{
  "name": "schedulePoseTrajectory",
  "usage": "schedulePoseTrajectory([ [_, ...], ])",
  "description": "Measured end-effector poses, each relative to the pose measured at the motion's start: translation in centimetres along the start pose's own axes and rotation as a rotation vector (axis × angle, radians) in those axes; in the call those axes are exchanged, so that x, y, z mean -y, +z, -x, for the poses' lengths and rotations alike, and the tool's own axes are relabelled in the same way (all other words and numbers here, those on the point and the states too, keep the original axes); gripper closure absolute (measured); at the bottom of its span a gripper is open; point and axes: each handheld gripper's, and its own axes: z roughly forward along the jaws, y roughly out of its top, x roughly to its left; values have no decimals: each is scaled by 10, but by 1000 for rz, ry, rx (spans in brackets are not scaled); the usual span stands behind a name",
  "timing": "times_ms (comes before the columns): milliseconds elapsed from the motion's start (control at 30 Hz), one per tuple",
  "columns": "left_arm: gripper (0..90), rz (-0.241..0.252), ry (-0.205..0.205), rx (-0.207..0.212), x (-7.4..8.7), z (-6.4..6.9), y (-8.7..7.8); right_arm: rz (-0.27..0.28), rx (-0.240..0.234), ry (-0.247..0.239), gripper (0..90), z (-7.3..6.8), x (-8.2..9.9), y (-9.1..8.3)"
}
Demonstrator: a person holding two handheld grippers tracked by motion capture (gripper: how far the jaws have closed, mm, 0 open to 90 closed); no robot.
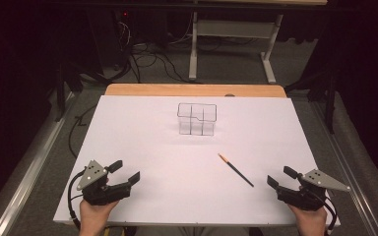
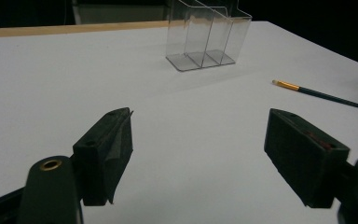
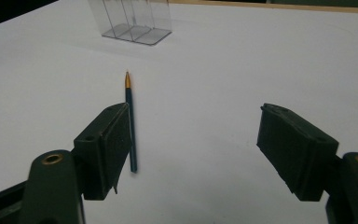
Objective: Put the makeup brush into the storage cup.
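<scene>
A dark pencil (image 1: 236, 170) with a gold end lies flat on the white table top (image 1: 142, 147), right of centre. The pencil (image 2: 318, 93) also appears in the left gripper view, and in the right gripper view the pencil (image 3: 130, 112) runs just beyond the left jaw. A clear plastic holder (image 1: 197, 119) with several compartments stands empty toward the back; the holder (image 2: 207, 35) and holder (image 3: 131, 21) appear ahead of each gripper. My left gripper (image 1: 126, 170) rests open at the front left. My right gripper (image 1: 282, 177) rests open at the front right, a short way from the pencil's near end.
A wooden strip (image 1: 192, 90) borders the table's far edge. Beyond it stand a white desk frame (image 1: 231, 44) and tangled cables (image 1: 147, 56) on the floor. Metal rails (image 1: 24, 167) run along both sides of the table.
</scene>
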Motion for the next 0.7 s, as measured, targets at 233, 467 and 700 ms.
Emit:
schedulePoseTrajectory([
  [233,238,1,3,5,0,1,0,4,-14,15,290,0,0,-1],
  [467,240,3,8,12,0,1,0,8,-41,-3,284,-7,-3,0],
  [700,240,5,8,8,0,1,0,23,-14,41,252,-7,-8,-1],
])
